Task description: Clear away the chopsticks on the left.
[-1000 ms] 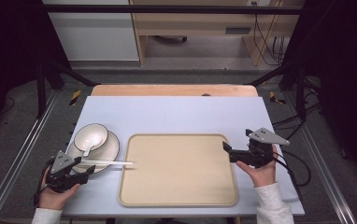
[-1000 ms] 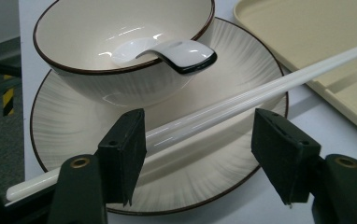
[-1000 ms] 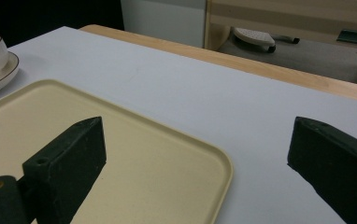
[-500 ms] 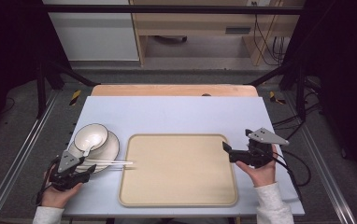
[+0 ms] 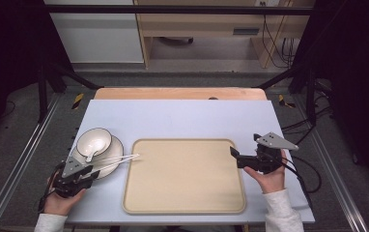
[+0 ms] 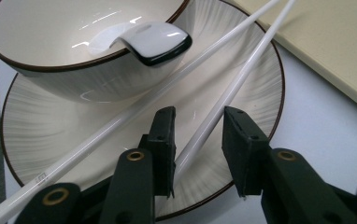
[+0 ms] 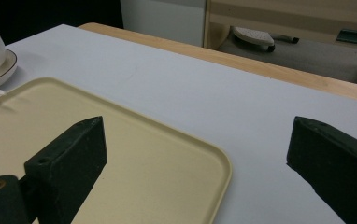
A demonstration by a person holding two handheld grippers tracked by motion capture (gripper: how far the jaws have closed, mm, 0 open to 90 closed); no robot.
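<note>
Closing since before, left tool (image 6: 197, 140) straddles one chopstick (image 6: 223, 100) ungripped, seen closest from its own view; right tool (image 7: 195, 158) gapes.

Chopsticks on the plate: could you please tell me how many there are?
2. One chopstick lies across the plate against the bowl; the other chopstick runs between the left gripper fingers, which have just been closing.

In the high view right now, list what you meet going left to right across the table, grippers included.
Left gripper → bowl on its plate → chopsticks → beige tray → right gripper.
</note>
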